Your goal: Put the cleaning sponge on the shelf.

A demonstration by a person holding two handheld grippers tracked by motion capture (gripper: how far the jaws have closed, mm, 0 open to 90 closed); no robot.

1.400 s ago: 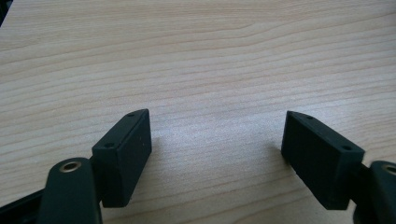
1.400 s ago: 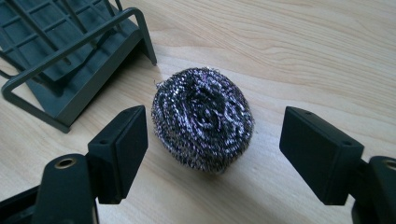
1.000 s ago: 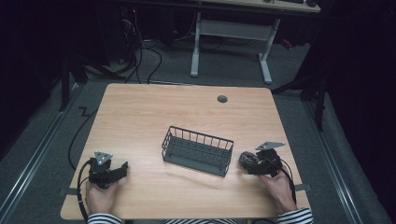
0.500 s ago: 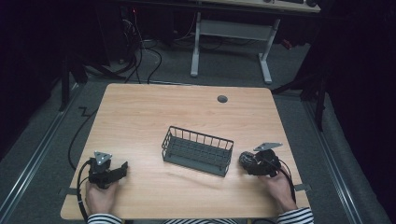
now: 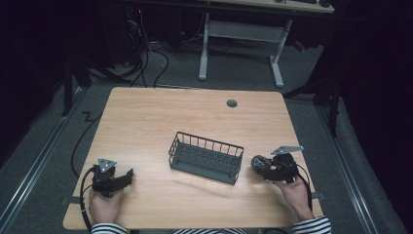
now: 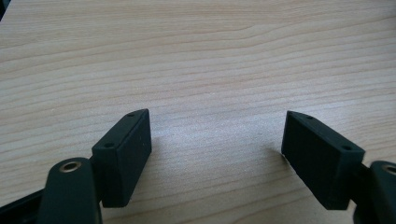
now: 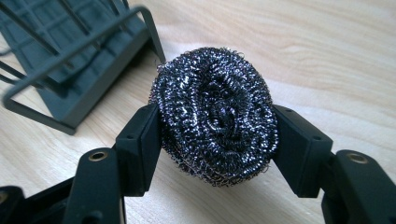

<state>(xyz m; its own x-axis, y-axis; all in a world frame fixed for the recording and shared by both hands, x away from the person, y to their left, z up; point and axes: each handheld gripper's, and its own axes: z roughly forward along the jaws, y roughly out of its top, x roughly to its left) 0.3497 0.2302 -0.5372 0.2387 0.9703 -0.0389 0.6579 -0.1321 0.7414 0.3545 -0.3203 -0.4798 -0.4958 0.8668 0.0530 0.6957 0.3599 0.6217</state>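
Pale wood table [image 5: 160, 122] carries a wire basket [image 5: 206, 157]. Just beside it, the right gripper [image 7: 217, 135] has just closed, 2 jaws squeezing the steel scourer [image 7: 215, 126], likely for lifting. The left gripper [image 6: 215, 149] rests gaping, empty.

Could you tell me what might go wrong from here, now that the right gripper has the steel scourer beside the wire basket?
The right gripper has just been closing on the steel scourer, which is springy and gripped only at its sides, so it might squirm out when lifted. Its loose wire coils could also snag on the bars of the wire basket close beside it, dragging the light basket across the table.
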